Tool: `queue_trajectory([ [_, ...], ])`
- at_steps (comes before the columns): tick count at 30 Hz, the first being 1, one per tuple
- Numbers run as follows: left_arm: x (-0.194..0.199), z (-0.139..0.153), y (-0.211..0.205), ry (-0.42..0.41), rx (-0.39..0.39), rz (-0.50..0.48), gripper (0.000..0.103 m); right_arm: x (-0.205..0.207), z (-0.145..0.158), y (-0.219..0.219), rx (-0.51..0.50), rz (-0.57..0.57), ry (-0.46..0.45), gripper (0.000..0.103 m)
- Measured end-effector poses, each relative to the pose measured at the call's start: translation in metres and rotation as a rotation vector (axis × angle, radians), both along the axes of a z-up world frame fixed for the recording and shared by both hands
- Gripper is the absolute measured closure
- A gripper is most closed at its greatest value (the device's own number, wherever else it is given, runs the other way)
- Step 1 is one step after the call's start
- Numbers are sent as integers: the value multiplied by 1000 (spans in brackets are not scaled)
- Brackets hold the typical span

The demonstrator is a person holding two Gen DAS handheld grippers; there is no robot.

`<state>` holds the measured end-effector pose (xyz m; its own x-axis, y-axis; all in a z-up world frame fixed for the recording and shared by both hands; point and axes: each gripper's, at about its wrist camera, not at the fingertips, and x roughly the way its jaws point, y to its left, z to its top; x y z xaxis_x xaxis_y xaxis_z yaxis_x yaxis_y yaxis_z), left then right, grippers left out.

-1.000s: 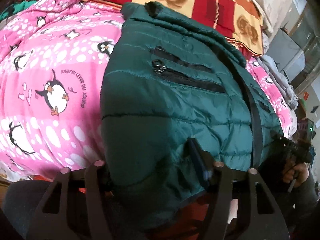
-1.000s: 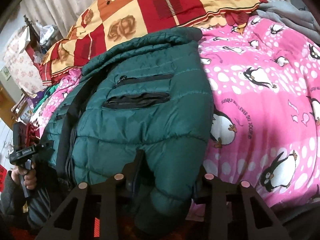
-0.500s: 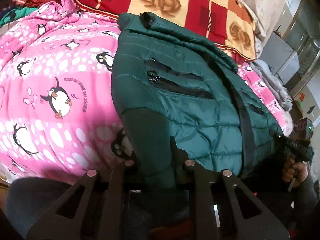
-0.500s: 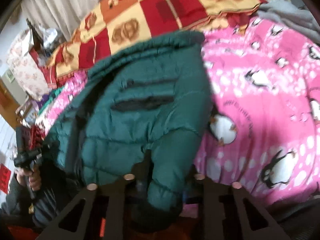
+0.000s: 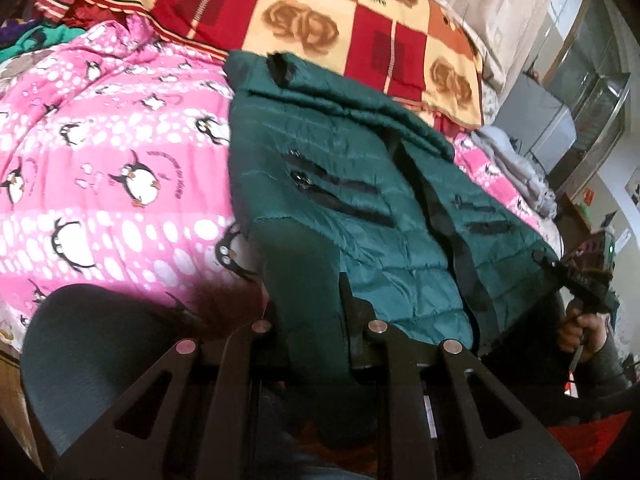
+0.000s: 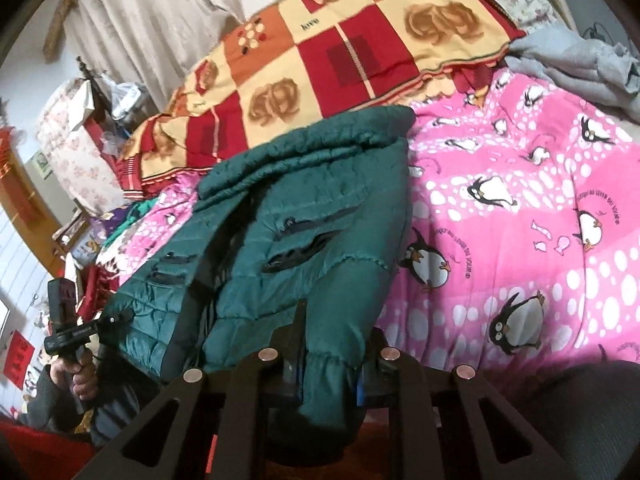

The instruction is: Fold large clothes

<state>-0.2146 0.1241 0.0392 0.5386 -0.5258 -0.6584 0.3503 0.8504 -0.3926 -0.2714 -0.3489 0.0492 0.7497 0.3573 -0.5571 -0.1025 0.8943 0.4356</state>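
Green quilted puffer jacket (image 5: 360, 216) lies front-up on the pink penguin duvet (image 5: 100, 184), collar toward the red-and-cream rose blanket (image 5: 320, 20), hem at the near edge. Left gripper (image 5: 314, 320) is clenched on one bottom hem corner, fabric bunched between its jaws; right gripper (image 6: 328, 354) is clamped likewise on the other corner. Likely reason: both lower corners pinched together so the bottom half can be carried up toward the collar.
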Motion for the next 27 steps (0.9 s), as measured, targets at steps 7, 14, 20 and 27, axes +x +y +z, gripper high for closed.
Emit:
queue_trajectory([
  [7,2,-5,12,7,-19,13,89,-11,-1,-5,9,16,-21,87],
  [14,9,-13,5,18,11,46,89,2,-15,-8,33,12,42,87],
  [20,2,-11,2,-28,33,71,89,4,-13,-4,18,19,43,87],
  [27,1,-11,0,-42,59,73,89,3,-12,2,15,-29,50,87],
])
